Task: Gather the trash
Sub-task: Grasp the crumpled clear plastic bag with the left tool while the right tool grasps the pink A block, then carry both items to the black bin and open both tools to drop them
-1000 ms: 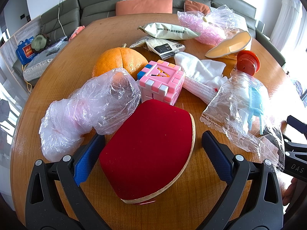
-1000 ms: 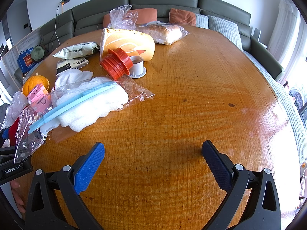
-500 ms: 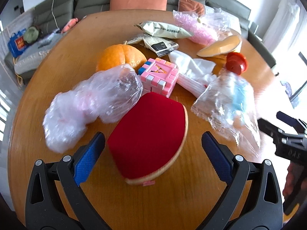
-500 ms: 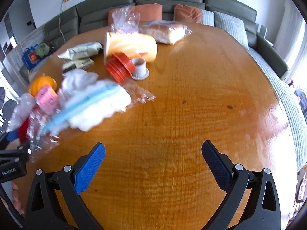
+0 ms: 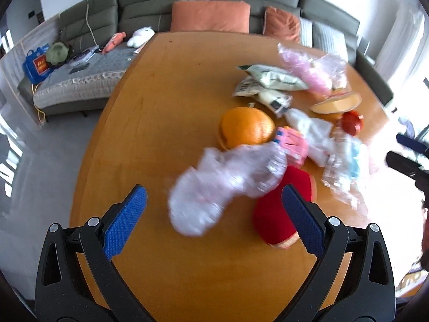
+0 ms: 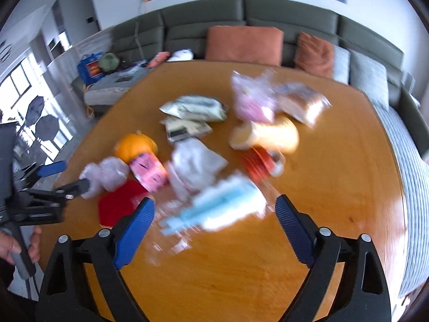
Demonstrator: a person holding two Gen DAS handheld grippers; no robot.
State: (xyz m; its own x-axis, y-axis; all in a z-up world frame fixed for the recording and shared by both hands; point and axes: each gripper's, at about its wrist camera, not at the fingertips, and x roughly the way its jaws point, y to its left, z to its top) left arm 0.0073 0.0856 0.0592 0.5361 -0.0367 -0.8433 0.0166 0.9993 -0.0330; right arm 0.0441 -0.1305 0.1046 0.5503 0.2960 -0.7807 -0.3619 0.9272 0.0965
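Only the right wrist view shows a bagged loaf; both tongs gape empty, right narrowing.

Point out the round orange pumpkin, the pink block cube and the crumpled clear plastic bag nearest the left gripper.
Round orange pumpkin (image 5: 246, 128), left wrist view, top of its rind.
Pink block cube (image 6: 148, 170), right wrist view, upper face.
Crumpled clear plastic bag (image 5: 225, 185), left wrist view, middle of the bundle.
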